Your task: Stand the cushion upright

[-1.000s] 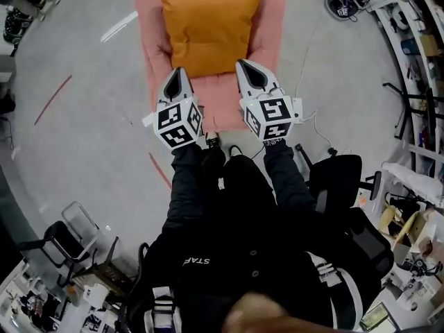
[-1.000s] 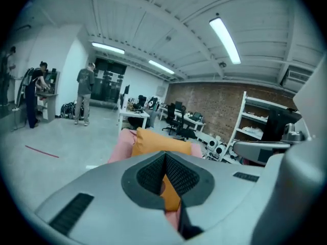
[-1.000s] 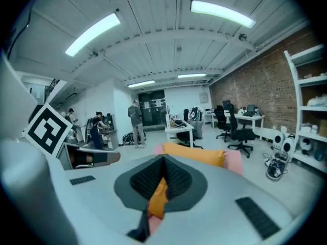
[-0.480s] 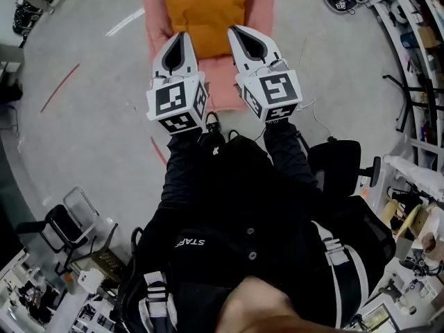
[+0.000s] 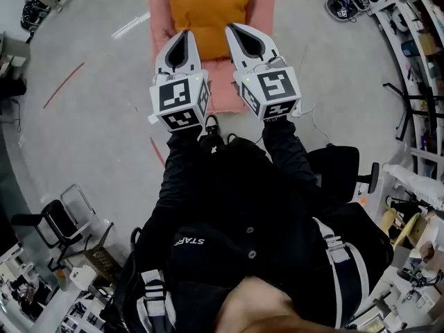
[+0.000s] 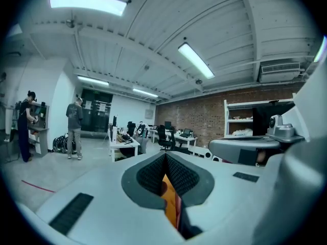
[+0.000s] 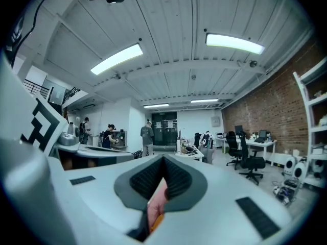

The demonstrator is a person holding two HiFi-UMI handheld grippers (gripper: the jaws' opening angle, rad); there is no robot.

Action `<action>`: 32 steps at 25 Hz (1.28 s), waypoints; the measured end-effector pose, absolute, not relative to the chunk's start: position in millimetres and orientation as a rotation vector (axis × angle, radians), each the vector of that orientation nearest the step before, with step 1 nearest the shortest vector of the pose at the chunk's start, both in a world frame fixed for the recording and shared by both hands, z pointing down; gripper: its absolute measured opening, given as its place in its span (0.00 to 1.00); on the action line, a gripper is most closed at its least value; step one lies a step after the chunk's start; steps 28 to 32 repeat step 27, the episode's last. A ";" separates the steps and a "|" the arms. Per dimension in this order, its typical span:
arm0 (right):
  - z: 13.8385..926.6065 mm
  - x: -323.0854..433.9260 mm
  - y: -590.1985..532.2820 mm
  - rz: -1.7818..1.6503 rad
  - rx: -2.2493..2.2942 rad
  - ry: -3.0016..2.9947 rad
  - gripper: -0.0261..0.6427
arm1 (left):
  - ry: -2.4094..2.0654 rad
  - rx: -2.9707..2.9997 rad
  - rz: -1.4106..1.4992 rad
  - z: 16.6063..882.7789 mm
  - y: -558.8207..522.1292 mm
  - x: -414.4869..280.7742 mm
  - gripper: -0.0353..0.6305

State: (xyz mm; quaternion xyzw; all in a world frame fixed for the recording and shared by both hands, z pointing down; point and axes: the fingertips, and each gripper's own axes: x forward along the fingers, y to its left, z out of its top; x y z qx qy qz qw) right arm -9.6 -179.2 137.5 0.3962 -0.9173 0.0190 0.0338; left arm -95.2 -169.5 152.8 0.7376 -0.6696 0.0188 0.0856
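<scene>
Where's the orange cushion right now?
Head view, top centre: the orange cushion sits on the pink pad, just past the left gripper and right gripper.

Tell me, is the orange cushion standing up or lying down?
Lying down: the cushion rests flat on the pink mat, broad face up, in the head view.
</scene>
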 end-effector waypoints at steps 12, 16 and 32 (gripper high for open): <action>124.3 -5.7 -169.8 0.021 1.202 -2.845 0.06 | -2.047 2.180 0.047 144.3 -156.1 -92.4 0.05; 122.2 -4.4 -165.3 0.012 1.188 -2.858 0.06 | -2.049 2.192 0.040 139.5 -152.5 -88.0 0.05; 117.2 1.6 -149.0 -0.006 1.182 -2.870 0.06 | -2.060 2.206 0.042 133.5 -136.9 -77.5 0.05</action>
